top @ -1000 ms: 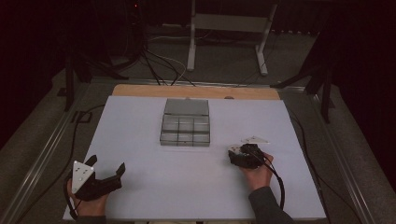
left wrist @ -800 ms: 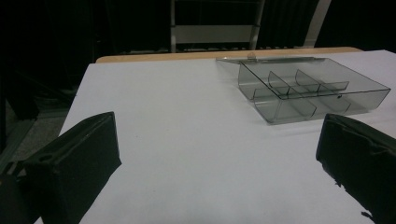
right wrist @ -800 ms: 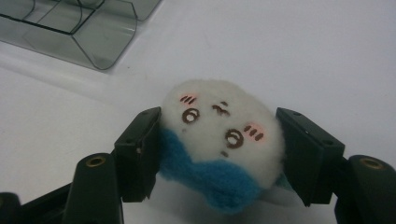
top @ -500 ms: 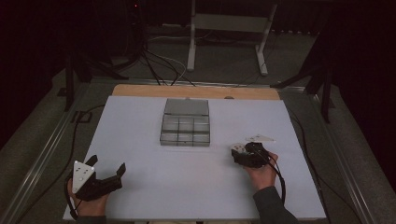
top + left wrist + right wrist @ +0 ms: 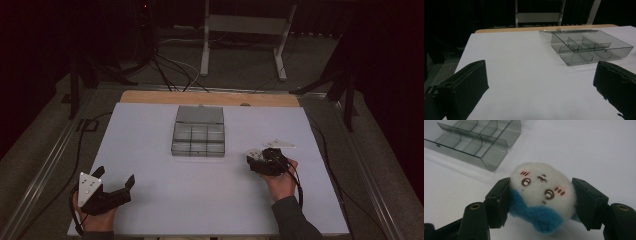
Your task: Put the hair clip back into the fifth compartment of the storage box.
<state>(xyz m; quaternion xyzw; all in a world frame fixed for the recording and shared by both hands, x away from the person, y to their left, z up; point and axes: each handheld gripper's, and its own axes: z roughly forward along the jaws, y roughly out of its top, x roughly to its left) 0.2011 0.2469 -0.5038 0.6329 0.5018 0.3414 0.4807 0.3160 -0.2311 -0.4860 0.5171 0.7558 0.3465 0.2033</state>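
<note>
A small white plush toy [image 5: 541, 187] with a drawn face and a blue lower part sits between the black jaws of my right gripper [image 5: 540, 200], which is shut on it just above the white table. From above, that gripper [image 5: 256, 161] is at the right, to the right of and nearer than a clear smoky compartment box [image 5: 198, 146], with the toy [image 5: 254, 154] at its tip. My left gripper [image 5: 116, 176] rests at the near left corner, open, nothing between its jaws [image 5: 541, 85]. The box [image 5: 589, 50] lies ahead and to the right of it.
The box's lid [image 5: 199, 114] lies open and flat behind it, and its compartments [image 5: 474, 142] look empty. The white tabletop [image 5: 150, 200] ends in a wooden strip [image 5: 150, 96] at the far edge. Cables and stand legs lie on the dark floor beyond.
My right gripper has drifted slightly to the right with the toy still in it. The left gripper has not moved.
</note>
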